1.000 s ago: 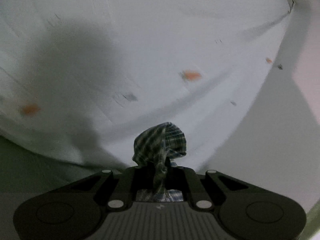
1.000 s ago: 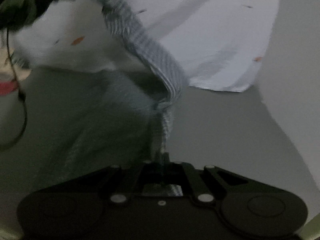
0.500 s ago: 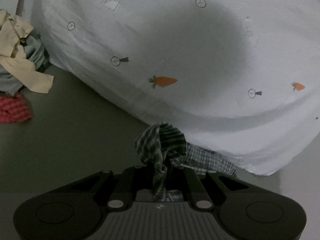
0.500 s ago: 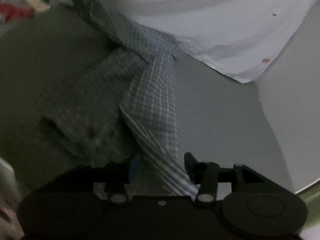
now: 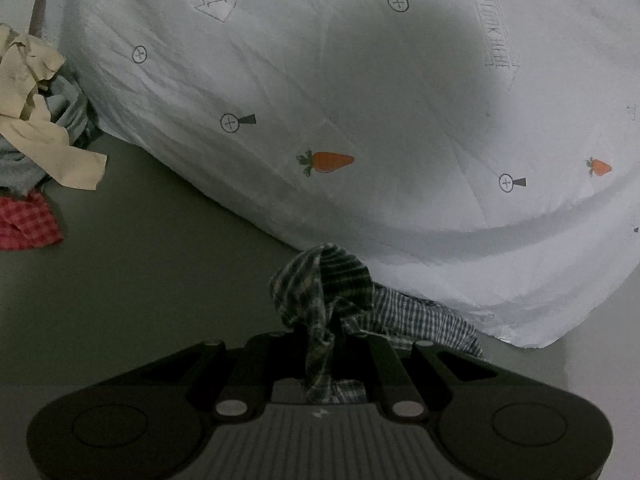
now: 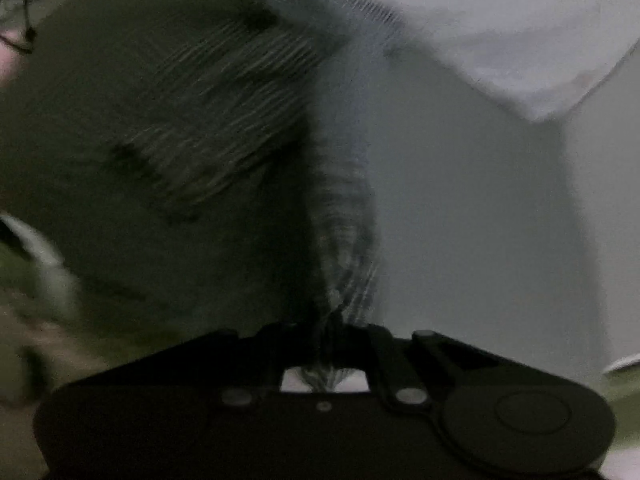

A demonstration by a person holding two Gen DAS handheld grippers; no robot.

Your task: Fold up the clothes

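Both grippers are clenched on the same plaid garment (image 5: pixel 352 312), which suggests it is being held at two corners so it can be spread flat for a fold. The left gripper (image 5: pixel 320 344) pinches a bunched corner right at the near edge of the white carrot-print sheet (image 5: pixel 360 100), with the cloth puffing up just past the fingers and a flap trailing along the sheet's edge. The right gripper (image 6: pixel 324 328) has its fingers closed on another gathered end (this view is blurred, so the fabric's detail is hard to read), the rest stretching away from it over the grey surface (image 5: pixel 140 272) toward the sheet. A pile of other clothes (image 5: pixel 32 120) lies beside the sheet's far left edge.
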